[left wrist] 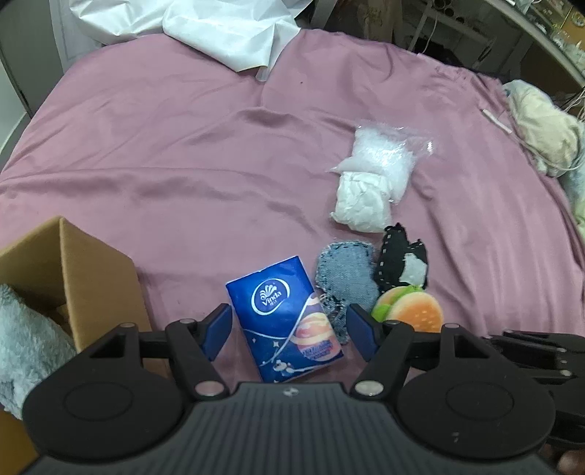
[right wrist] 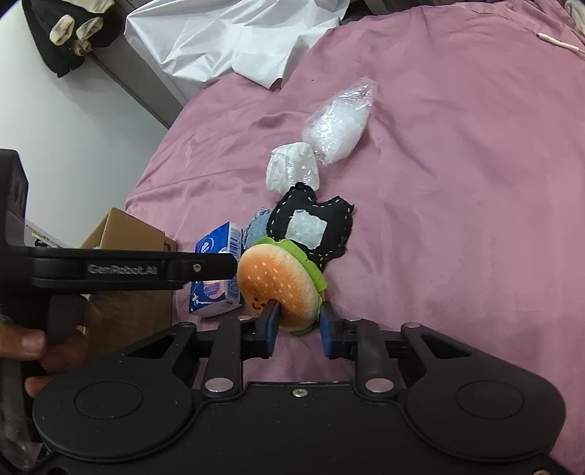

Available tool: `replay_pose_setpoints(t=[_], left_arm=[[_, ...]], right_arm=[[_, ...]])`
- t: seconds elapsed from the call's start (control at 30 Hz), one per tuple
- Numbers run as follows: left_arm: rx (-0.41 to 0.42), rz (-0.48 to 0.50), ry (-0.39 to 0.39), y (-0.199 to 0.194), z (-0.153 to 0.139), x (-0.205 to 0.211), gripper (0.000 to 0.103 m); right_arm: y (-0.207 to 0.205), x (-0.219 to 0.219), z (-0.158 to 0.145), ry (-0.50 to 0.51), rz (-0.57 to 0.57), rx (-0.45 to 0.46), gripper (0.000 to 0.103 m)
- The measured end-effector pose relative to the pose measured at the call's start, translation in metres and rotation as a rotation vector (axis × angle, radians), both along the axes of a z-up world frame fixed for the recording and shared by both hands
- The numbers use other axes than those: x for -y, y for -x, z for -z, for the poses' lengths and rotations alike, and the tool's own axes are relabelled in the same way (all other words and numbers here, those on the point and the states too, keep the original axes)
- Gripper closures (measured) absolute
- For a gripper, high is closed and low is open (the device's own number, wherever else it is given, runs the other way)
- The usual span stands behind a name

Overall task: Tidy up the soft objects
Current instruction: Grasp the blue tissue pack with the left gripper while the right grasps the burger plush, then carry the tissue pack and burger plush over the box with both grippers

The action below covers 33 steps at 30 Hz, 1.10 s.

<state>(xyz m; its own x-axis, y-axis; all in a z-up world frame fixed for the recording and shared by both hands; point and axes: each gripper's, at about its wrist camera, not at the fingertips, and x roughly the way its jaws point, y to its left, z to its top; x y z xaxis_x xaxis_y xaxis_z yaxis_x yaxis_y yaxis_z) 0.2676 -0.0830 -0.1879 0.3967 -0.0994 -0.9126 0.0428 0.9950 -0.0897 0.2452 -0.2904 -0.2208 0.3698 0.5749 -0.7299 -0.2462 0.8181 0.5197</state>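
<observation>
A bedroom in a home. The work surface is a bed spread with a mauve-pink sheet, creased and falling away at its rounded edges. Rumpled white bedding is heaped at the far end, and a cream bundle of cloth lies at the right margin. A dark garment with pale gloves hangs against a plain white wall. An open cardboard box holding a grey fleecy fabric rests on the sheet. Cluttered shelving shows dimly beyond the bed.
</observation>
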Motion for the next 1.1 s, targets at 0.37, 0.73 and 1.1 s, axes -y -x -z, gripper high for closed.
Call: replay_pose_setpoints(t=[0.37,0.73,1.1], left_arm=[[-0.052,-0.043,0.024,-0.004,0.019,-0.002,0.045],[0.056,-0.024,0.038,0.011,-0.007,0.001,0.047],[0.133,-0.043,0.053,0.031,-0.039,-0.015,0.047]], right_arm=[[-0.006,0.007,0.002,-0.035,0.017,-0.043,0.089],[0.002,0.0,-0.013,-0.009,0.001,0.004,0.096],[0.019,-0.014,-0.042,0.015,-0.027,0.074,0.101]])
